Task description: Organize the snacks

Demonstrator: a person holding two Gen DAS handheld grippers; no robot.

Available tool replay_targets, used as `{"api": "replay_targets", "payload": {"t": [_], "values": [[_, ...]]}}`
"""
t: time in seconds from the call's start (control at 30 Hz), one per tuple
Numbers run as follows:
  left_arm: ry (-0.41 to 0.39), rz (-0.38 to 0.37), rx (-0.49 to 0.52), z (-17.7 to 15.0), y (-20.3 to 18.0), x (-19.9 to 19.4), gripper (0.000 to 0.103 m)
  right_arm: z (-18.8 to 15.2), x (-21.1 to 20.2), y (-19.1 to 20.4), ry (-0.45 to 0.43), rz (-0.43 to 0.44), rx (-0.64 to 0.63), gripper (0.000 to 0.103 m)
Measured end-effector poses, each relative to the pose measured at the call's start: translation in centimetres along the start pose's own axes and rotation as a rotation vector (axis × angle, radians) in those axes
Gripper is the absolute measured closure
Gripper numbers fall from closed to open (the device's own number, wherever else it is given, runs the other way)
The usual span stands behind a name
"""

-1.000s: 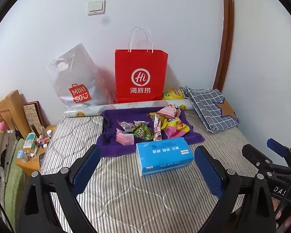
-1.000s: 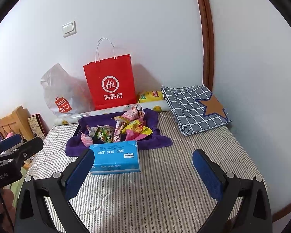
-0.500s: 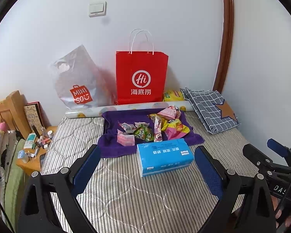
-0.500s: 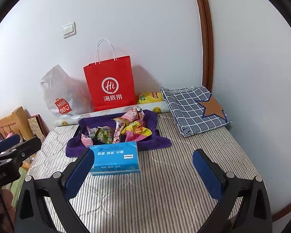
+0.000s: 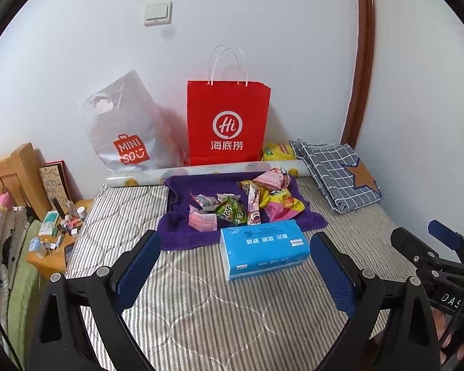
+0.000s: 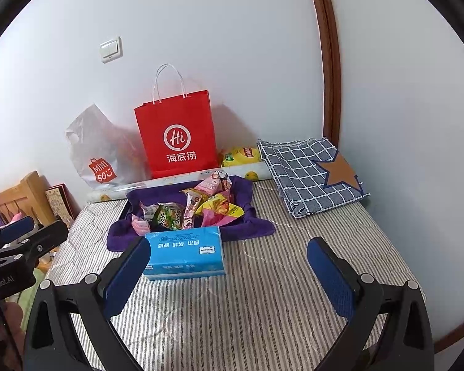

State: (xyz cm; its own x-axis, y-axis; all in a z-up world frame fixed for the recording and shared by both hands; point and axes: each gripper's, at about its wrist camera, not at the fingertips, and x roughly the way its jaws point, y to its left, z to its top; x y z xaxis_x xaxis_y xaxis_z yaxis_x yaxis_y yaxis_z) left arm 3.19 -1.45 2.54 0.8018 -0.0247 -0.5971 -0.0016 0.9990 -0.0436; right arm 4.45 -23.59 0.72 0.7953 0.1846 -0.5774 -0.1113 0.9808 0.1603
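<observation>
While both the left claw [image 5: 235, 266] and the right claw [image 6: 229, 273] hang wide apart and empty over the bed [image 5: 232, 318], a blue tissue pack [image 5: 263, 247] sits before the snacks [image 5: 247, 201].

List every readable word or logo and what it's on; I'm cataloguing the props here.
"Hi" and "海底捞": red bag.
"MINI SO": plastic bag.
"DAS", cut off: right gripper body.
"obot.AI", cut off: left gripper body.
Tissue pack: upside-down print, unreadable.
Snacks and yellow packet: too small.
</observation>
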Motion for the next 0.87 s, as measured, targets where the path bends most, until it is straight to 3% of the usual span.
{"api": "replay_targets", "payload": {"t": [0.87], "values": [[-0.007,0.006,-0.009,-0.28,-0.02,-0.44,0.007,-0.08,0.10,-0.01,-0.001,0.005,0.005,0.001]]}}
